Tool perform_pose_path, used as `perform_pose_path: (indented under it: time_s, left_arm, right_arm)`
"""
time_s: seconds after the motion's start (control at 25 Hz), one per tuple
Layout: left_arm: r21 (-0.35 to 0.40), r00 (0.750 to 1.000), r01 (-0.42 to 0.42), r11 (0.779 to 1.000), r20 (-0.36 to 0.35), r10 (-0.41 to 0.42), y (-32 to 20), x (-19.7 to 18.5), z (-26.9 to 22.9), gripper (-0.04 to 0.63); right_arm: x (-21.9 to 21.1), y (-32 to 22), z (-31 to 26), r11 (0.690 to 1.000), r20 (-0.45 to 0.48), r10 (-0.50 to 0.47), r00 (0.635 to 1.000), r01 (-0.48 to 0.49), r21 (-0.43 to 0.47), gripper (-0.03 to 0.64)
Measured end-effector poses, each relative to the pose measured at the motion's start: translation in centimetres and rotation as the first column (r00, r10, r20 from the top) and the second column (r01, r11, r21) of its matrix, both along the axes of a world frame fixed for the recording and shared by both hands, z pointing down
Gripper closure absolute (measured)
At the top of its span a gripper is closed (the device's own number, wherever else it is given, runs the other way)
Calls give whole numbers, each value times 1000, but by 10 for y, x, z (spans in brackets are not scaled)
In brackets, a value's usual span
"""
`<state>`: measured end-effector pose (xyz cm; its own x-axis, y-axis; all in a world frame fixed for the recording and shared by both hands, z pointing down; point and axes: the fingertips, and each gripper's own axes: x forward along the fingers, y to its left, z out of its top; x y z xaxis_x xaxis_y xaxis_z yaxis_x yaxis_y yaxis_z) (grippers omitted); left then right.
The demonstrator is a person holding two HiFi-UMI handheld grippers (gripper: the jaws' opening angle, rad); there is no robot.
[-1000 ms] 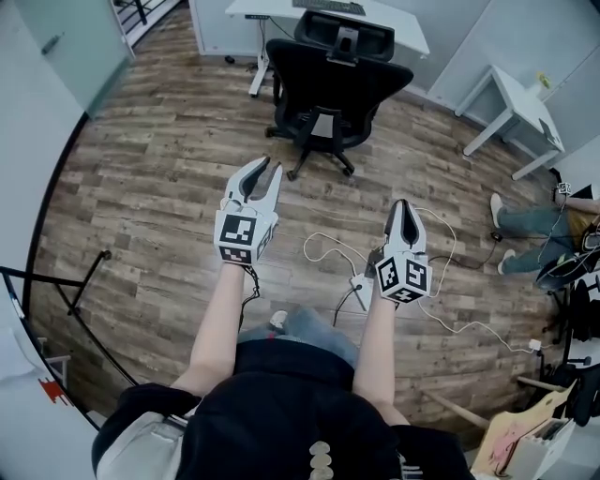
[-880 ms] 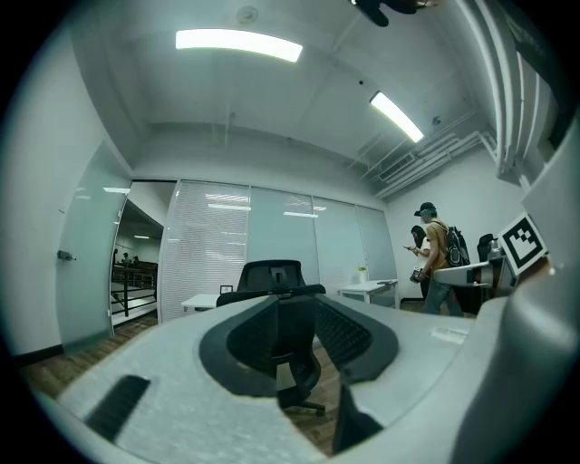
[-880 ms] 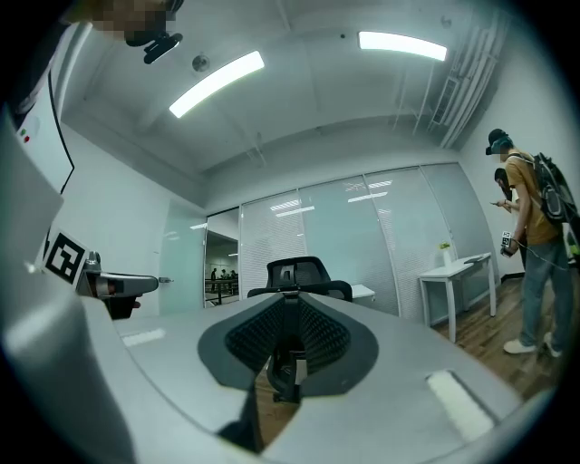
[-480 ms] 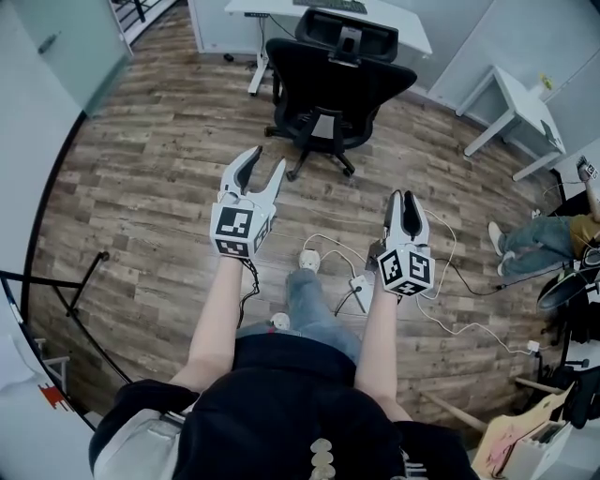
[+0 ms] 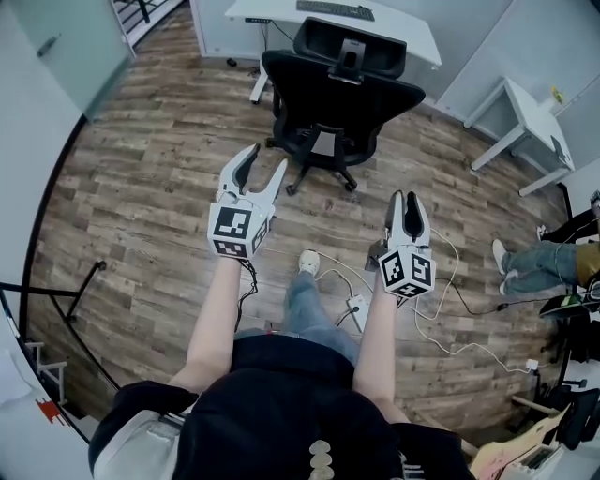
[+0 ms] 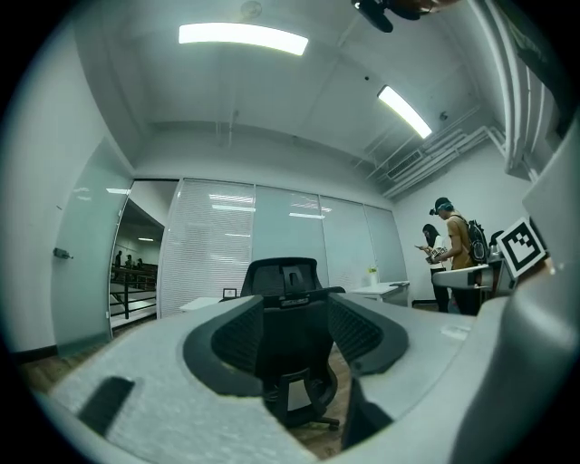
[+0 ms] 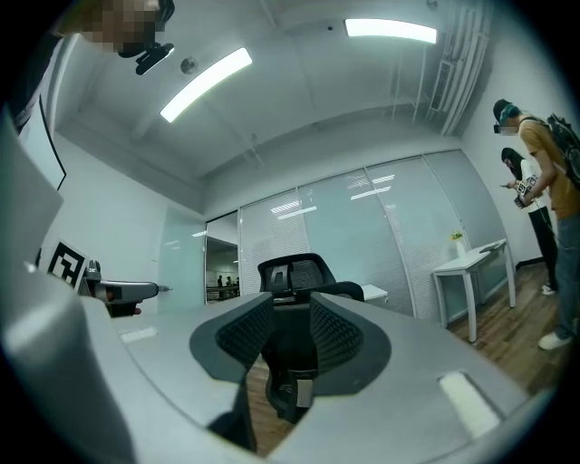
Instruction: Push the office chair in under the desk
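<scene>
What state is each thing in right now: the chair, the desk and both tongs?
office chair: upright, standing out in front of the desk, backrest facing away from it.
desk: keyboard on top, chair not pushed under it.
left tongs: open, have just been opening, nothing between them, clear of the chair.
right tongs: open less wide, have just been opening, nothing between them.

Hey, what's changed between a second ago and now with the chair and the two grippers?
The jaws of both have just been opening: the left gripper now gapes wide, the right gripper less so, with nothing between either pair of jaws. The person has stepped toward the office chair, and one shoe now shows below. Unchanged: the chair stands clear of the desk, untouched.
</scene>
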<state>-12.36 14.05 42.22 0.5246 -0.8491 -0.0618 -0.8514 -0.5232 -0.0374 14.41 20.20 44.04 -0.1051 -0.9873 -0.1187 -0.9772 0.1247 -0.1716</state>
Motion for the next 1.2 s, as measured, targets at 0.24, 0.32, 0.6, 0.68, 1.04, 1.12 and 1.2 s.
perform_pose_path:
  time_s: [0.24,0.32,0.6,0.68,1.04,1.12,1.2]
  left_arm:
    - [-21,1000,-9,1000,15,9,-76,31,15,363]
    - [-25,1000,4,1000,7,-4,-104,36,11,362]
    - [-19,999,38,999,6,-38,-208,59,-9,362]
    - [-11,999,50,999,22,-50,-234,66,-13,362]
    - [1,993,46,999,111,-46,-309,74,-22,362]
    - [-3,986,26,1000,164,-25,-319,74,-22,362]
    - [-15,975,-13,1000,224,16,-327,76,-22,362]
  right_arm:
    - [28,-84,4,1000,-6,-24,1000,24,-15,497]
    - [37,-115,1,999,2,-33,999,33,-16,495]
    - [56,-228,-21,996,-15,-92,996,92,7,494]
    - [62,-257,-28,994,-21,-107,994,107,18,492]
    - [67,-331,-57,988,-142,-132,981,141,56,492]
    - [68,-341,-62,985,-171,-154,973,165,54,492]
    - [67,-350,-64,977,-225,-199,954,212,32,492]
